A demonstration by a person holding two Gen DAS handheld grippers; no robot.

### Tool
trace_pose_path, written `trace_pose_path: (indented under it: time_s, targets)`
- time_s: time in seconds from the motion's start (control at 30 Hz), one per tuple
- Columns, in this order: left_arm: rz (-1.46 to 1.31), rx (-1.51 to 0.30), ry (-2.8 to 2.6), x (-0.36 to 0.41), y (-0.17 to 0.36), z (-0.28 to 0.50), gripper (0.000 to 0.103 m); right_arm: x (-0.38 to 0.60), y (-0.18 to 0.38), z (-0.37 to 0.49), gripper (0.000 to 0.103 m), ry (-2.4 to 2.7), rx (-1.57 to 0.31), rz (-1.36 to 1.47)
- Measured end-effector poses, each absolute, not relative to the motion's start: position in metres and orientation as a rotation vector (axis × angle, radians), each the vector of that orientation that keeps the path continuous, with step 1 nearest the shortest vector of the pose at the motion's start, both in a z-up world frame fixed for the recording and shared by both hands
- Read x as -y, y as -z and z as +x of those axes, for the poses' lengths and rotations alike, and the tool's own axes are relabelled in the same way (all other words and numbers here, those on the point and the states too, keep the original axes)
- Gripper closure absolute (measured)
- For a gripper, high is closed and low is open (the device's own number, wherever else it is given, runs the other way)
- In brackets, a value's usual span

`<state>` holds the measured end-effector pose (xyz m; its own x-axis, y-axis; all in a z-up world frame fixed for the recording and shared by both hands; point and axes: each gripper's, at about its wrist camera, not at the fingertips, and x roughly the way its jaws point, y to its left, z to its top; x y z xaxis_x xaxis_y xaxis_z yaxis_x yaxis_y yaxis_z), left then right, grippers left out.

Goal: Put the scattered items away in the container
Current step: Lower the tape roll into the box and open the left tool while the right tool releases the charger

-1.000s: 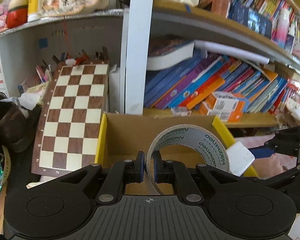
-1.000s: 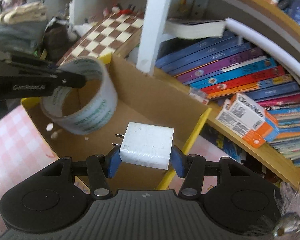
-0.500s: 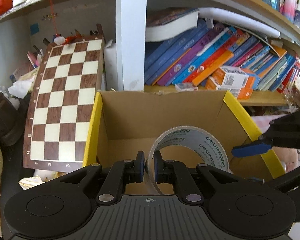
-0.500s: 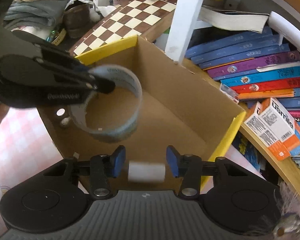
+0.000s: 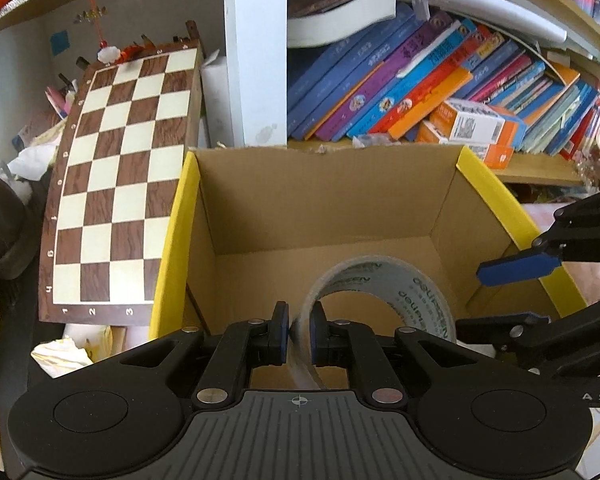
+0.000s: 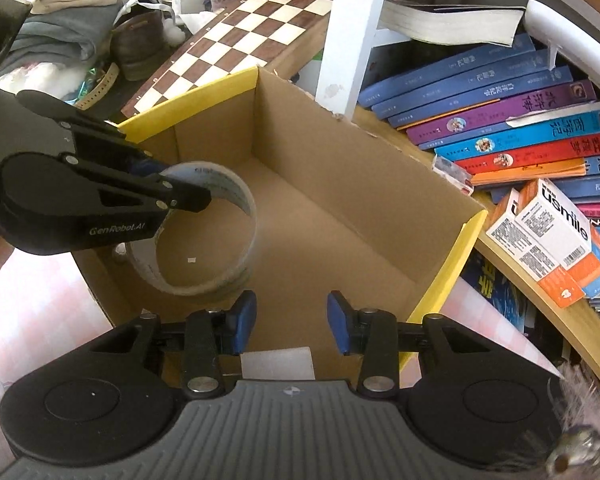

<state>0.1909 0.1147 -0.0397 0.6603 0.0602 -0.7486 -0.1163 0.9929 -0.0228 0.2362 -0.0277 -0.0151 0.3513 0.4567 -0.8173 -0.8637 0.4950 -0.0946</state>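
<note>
An open cardboard box with yellow side edges (image 5: 324, 208) (image 6: 340, 168) stands in front of the bookshelf. My left gripper (image 5: 299, 334) (image 6: 188, 196) is shut on the wall of a roll of clear tape (image 5: 396, 292) (image 6: 220, 248) and holds it inside the box, above its floor. My right gripper (image 6: 291, 326) is open and empty over the box's near right part; its blue fingers (image 5: 518, 269) show in the left wrist view. A white plug adapter (image 6: 278, 363) lies on the box floor just below the right gripper.
A chessboard (image 5: 116, 184) (image 6: 244, 40) leans at the left of the box. Rows of books (image 5: 428, 88) (image 6: 500, 128) and small cartons (image 6: 552, 236) fill the shelf behind. A white shelf post (image 5: 256, 52) stands at the box's back. Shoes and clothes (image 6: 68, 40) lie at far left.
My right gripper opened and dropped the white plug adapter into the box. My left gripper moved the tape roll forward and down into the box.
</note>
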Motion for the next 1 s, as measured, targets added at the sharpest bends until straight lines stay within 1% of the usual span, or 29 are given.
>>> trace_pose_path:
  time_s: [0.03,0.2,0.3,0.37,0.4,0.47,0.5,0.57,0.7,0.73,0.77,0.83,1.0]
  targets:
    - [-0.07,-0.85,-0.098,-0.114,0.041,0.191,0.089,0.028,0.016,0.236,0.066,-0.919,-0.822,-0.58]
    - [-0.057,-0.864,-0.097,-0.113,0.044,0.19,0.088,0.029,0.017,0.236,0.066,-0.918,-0.829,-0.577]
    - [-0.054,-0.87,-0.098,-0.113,0.045,0.189,0.085,0.029,0.017,0.236,0.066,-0.917,-0.829,-0.574]
    - [-0.044,-0.877,-0.093,-0.111,0.046,0.189,0.077,0.029,0.016,0.235,0.066,-0.918,-0.829,-0.573]
    - [-0.036,-0.881,-0.088,-0.109,0.046,0.189,0.075,0.03,0.016,0.235,0.066,-0.917,-0.829,-0.572]
    - [-0.019,-0.884,-0.082,-0.105,0.047,0.188,0.065,0.03,0.016,0.235,0.066,-0.916,-0.829,-0.57]
    - [-0.014,-0.882,-0.079,-0.103,0.046,0.187,0.062,0.031,0.015,0.235,0.066,-0.915,-0.829,-0.569]
    - [-0.005,-0.879,-0.073,-0.1,0.045,0.186,0.054,0.032,0.014,0.234,0.066,-0.913,-0.829,-0.566]
    - [0.001,-0.871,-0.055,-0.094,0.041,0.184,0.043,0.035,0.012,0.233,0.066,-0.911,-0.827,-0.563]
    - [0.002,-0.867,-0.051,-0.093,0.04,0.183,0.037,0.036,0.012,0.232,0.066,-0.91,-0.827,-0.562]
    - [0.005,-0.861,-0.047,-0.091,0.038,0.182,0.027,0.037,0.011,0.232,0.066,-0.909,-0.827,-0.561]
    - [0.018,-0.847,-0.058,-0.089,0.035,0.179,0.017,0.039,0.01,0.23,0.066,-0.906,-0.828,-0.557]
    - [-0.002,-0.841,-0.067,-0.091,0.03,0.171,0.016,0.044,0.007,0.226,0.066,-0.899,-0.825,-0.551]
